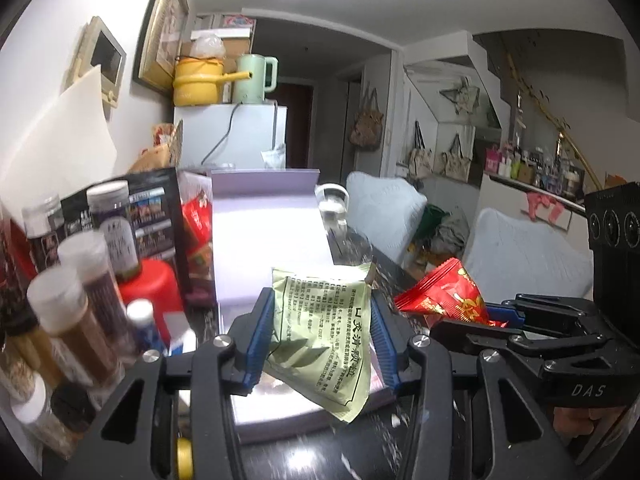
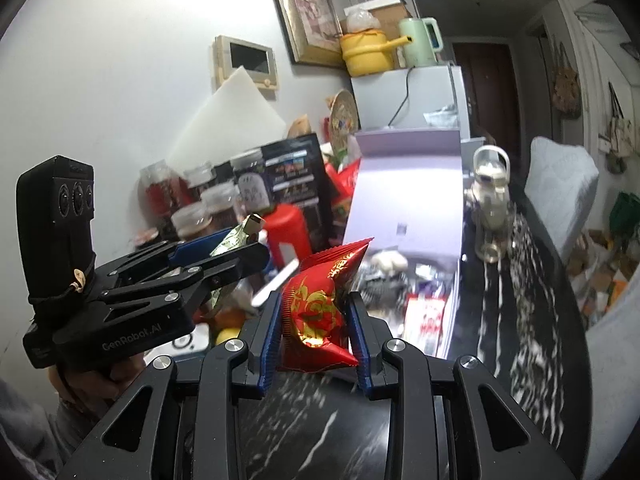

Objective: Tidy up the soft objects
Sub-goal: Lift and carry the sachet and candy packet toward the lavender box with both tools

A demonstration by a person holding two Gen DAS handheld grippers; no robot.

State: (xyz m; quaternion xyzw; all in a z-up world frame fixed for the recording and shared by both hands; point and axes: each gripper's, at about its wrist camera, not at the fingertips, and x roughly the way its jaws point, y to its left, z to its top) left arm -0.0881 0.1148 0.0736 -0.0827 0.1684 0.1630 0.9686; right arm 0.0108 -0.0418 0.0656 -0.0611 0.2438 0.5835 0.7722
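at the far left of the left wrist view a cluster of spice jars (image 1: 76, 300) stands on the dark marbled counter (image 1: 360, 432), with a red lid (image 1: 154, 284) and a dark printed box (image 1: 152, 216) just behind them. right of these lies an open white box (image 1: 268, 240) with its lid raised at the far end. above that box the left tongs (image 1: 322, 336) are closed on a pale green sachet (image 1: 324, 332) printed with dark text; the blue pads (image 1: 260, 340) press both of its sides and the packet hangs clear of the counter, its lower corner drooping. further right, the right tongs (image 1: 486, 314) come in from the side, pinched on a red foil snack packet (image 1: 444, 294) that sticks out ahead of them. pale blue cushions (image 1: 520, 248) sit beyond the counter edge.

in the right wrist view the left tongs (image 2: 240, 246) show at the left, a hand (image 2: 96, 384) under the grip, the green sachet (image 2: 234, 240) poking out between the fingers. in the middle, the right tongs (image 2: 314, 328) are clamped narrowly on the red packet (image 2: 320, 308), which is puffed and crumpled between the blue pads (image 2: 272, 332) and held above the counter (image 2: 320, 420). behind it lies the white box (image 2: 404, 184) with mixed packets inside, and a silver kettle (image 2: 490, 208) stands to the right on the counter.
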